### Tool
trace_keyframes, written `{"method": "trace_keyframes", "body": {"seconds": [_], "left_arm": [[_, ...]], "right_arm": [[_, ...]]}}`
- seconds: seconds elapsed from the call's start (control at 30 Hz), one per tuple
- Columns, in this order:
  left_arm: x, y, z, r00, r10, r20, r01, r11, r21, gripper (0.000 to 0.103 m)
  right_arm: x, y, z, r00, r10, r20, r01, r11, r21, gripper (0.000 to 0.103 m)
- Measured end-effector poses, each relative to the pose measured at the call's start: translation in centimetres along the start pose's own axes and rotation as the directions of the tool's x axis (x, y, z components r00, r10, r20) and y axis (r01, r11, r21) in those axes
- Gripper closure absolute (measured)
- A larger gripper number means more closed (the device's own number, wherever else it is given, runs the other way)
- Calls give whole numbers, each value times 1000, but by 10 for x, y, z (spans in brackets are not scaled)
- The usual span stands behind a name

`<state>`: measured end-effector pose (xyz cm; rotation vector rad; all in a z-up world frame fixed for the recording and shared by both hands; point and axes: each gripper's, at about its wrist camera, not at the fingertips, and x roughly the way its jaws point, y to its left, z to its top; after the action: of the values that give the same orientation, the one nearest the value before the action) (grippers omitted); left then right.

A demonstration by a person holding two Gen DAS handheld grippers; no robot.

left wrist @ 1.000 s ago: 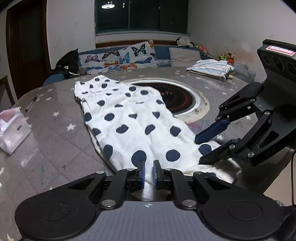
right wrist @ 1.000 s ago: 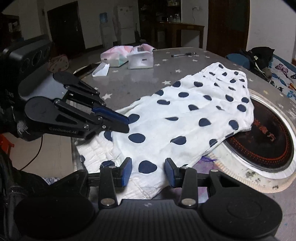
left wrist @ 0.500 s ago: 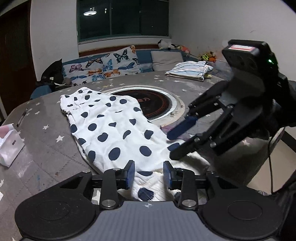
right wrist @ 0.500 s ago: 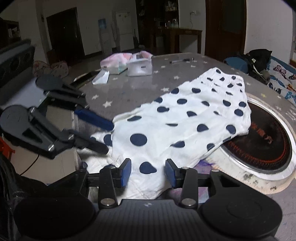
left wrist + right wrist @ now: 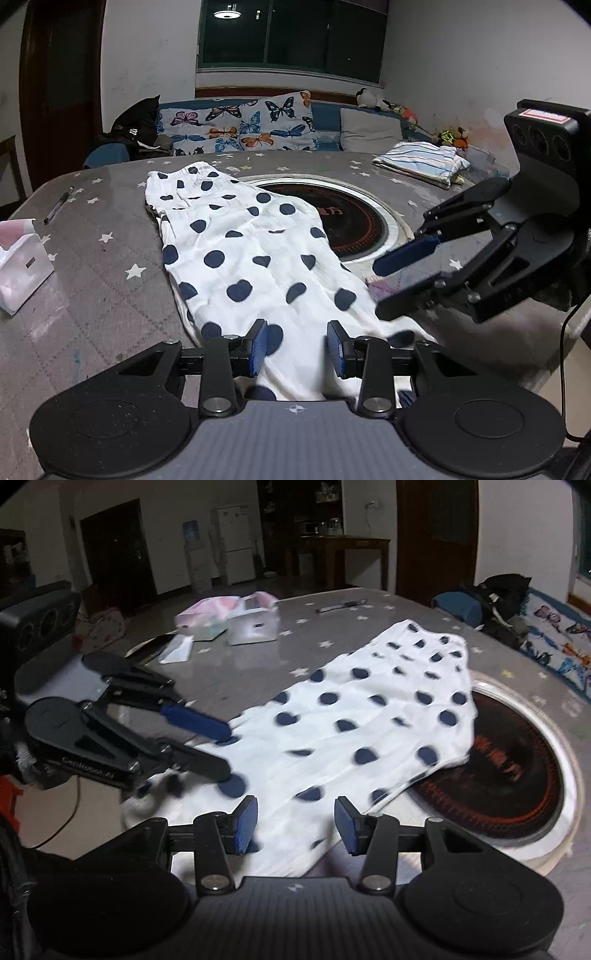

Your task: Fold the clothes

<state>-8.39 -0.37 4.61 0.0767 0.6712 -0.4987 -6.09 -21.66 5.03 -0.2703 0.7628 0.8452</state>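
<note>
A white garment with dark blue dots (image 5: 251,251) lies flat on the grey star-patterned table (image 5: 92,288), its far edge over the round black hotplate (image 5: 354,225). My left gripper (image 5: 297,349) is open just above the garment's near end, with cloth showing between its blue pads. My right gripper (image 5: 295,825) is open over the same near end, also empty. Each gripper shows in the other's view, the right one (image 5: 402,280) and the left one (image 5: 214,746), both open beside the near hem. The garment also shows in the right wrist view (image 5: 369,720).
A folded striped cloth (image 5: 421,162) lies at the table's far right. A white box (image 5: 18,266) and a pen (image 5: 59,205) are at the left. More boxes (image 5: 251,622) sit across the table. A sofa with butterfly pillows (image 5: 255,125) stands behind.
My left gripper has opened and let go of the garment's near hem. Both grippers have pulled back a little, and the garment now lies flat.
</note>
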Motion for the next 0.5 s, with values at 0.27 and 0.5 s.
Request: {"method": "trace_keyframes", "body": {"seconds": [0.27,0.5], "left_arm": [[19,15,19,1000,2,26,-1,1000,-30,65],[37,25,16,1000,-29,-7,29,998,-64,64]], "right_arm": [[25,-38,48,998,-47,29,46,999,15,57],[77,-74,98,997,-72,-2,73,997,22,57]]}}
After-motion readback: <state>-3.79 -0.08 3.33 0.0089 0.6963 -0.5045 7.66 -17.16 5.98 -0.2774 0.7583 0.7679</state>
